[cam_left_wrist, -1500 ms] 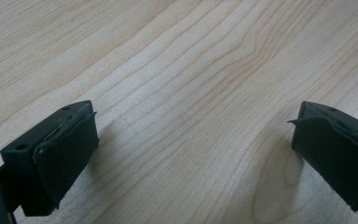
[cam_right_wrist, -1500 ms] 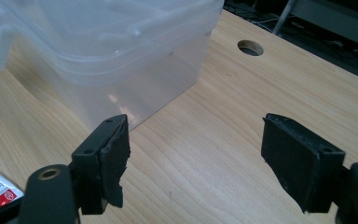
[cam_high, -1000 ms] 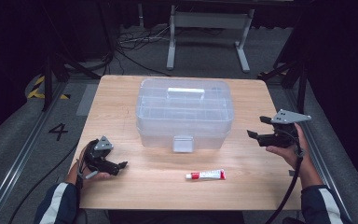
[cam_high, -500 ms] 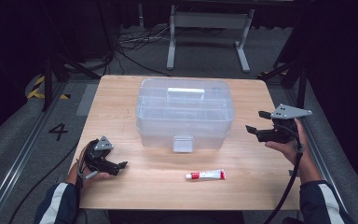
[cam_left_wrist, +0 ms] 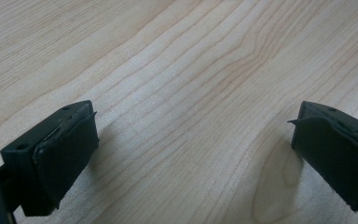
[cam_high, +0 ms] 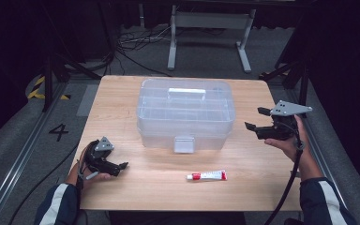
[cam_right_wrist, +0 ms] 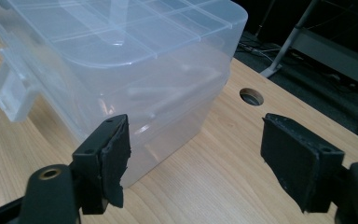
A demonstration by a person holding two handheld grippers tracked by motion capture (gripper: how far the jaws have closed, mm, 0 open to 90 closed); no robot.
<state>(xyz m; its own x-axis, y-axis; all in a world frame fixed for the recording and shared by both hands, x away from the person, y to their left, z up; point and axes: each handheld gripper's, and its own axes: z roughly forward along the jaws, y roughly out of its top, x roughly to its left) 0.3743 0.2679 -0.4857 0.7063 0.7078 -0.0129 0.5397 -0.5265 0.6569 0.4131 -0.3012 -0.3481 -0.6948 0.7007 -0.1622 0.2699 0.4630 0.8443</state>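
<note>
Left gripper (cam_left_wrist: 193, 154): jaws wide, bare table (cam_left_wrist: 191, 70) between them.
Right gripper (cam_right_wrist: 193, 161): jaws wide (nothing held), clear box (cam_right_wrist: 121, 60) just ahead, at its left jaw.

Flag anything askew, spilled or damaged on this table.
Nothing spilled or askew. The clear plastic box sits closed and square, the tube lies flat before it. Only oddity: the right gripper has a ragged, torn-looking edge on one pad.
</note>
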